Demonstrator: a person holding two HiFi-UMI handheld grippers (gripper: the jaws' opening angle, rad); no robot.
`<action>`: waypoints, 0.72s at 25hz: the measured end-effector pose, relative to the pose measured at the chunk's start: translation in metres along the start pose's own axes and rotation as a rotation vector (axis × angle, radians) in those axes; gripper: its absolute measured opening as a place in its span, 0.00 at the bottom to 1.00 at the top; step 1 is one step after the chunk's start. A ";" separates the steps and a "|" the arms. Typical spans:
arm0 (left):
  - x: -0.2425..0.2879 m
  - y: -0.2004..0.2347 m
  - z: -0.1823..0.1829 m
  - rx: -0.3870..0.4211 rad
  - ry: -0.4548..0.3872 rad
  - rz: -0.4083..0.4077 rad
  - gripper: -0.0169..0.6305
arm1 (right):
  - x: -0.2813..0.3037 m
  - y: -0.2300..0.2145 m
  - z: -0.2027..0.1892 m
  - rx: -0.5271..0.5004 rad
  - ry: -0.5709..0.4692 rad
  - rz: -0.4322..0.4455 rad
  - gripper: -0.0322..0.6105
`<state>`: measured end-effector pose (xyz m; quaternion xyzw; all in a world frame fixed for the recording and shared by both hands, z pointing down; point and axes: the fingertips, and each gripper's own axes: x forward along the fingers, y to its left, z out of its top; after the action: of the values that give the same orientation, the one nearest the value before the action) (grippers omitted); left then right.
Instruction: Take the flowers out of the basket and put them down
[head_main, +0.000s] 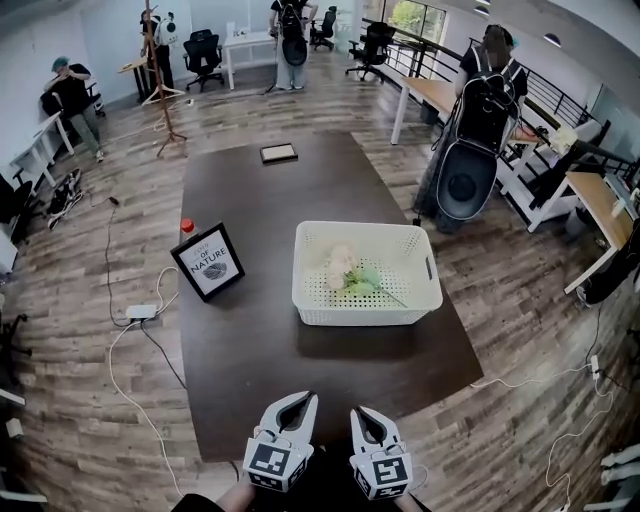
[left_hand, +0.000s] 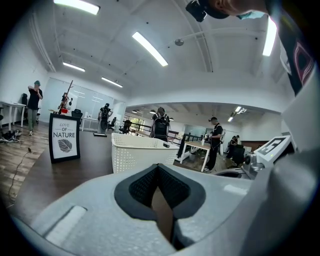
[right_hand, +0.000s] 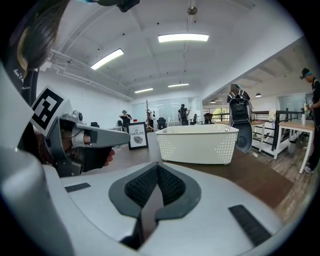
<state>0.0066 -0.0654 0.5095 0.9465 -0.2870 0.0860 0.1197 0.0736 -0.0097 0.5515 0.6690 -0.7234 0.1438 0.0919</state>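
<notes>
A white perforated basket (head_main: 365, 311) stands on the dark table (head_main: 250, 350), right of its middle. Pale flowers with green stems (head_main: 350, 272) lie inside it. Both grippers are low at the table's near edge, side by side and well short of the basket. My left gripper (head_main: 305, 399) is shut with nothing in it, and my right gripper (head_main: 361, 411) is shut and empty too. The left gripper view shows the closed jaws (left_hand: 158, 166) with the basket (left_hand: 137, 156) beyond. In the right gripper view the basket (right_hand: 197, 145) stands ahead of the closed jaws (right_hand: 157, 165); the flowers are hidden by its wall.
A framed "love of nature" sign (head_main: 208, 263) stands left of the basket, with a red-capped bottle (head_main: 186, 227) behind it. A dark flat frame (head_main: 279, 153) lies at the far end. A person with a backpack (head_main: 482, 110) stands right of the table. Cables (head_main: 130, 330) run over the floor at the left.
</notes>
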 end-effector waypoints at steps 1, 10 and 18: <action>0.002 0.001 0.002 -0.003 -0.001 0.008 0.04 | 0.002 -0.002 0.002 0.000 0.000 0.008 0.06; 0.023 0.006 0.022 -0.019 -0.029 0.082 0.04 | 0.024 -0.030 0.030 -0.001 -0.029 0.082 0.06; 0.044 0.009 0.024 -0.020 -0.027 0.141 0.04 | 0.035 -0.064 0.046 0.049 -0.062 0.119 0.12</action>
<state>0.0400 -0.1030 0.4981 0.9238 -0.3555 0.0785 0.1190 0.1367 -0.0618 0.5249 0.6309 -0.7607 0.1460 0.0441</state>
